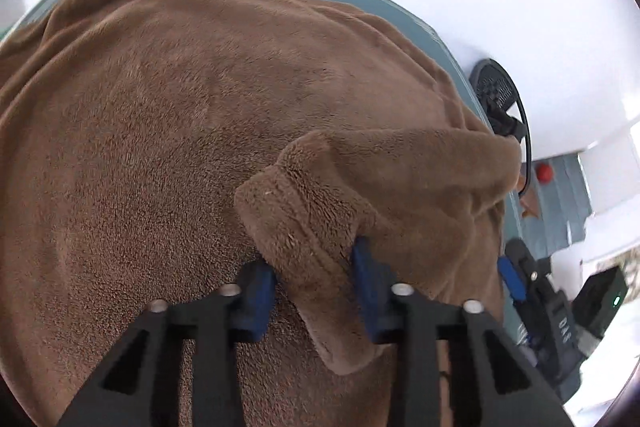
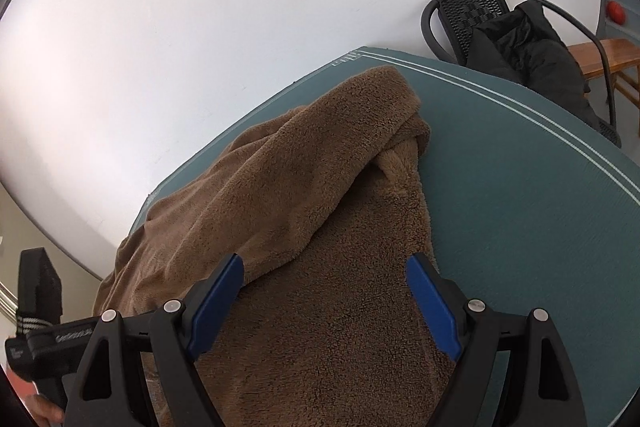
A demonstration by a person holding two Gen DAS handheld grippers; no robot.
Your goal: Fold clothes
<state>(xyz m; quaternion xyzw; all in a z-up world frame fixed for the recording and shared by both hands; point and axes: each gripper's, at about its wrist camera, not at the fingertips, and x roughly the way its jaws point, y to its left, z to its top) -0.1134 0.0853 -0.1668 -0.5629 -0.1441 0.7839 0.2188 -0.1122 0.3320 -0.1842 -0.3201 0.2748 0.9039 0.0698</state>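
Two grippers, left gripper (image 1: 314, 273) clamping brown fleece garment (image 1: 180, 115) cuff, right gripper (image 2: 324, 301) spread wide above it

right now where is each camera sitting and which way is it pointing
Left wrist: on the left gripper, looking down along its fingers at the brown fleece garment; a thick fold of fleece sits between them, and the right gripper shows at the right edge.
Right wrist: on the right gripper, its fingers spread apart over the fleece, facing across the teal mat toward the white wall and black chair.
Shared: garment, mat, chair, wall.
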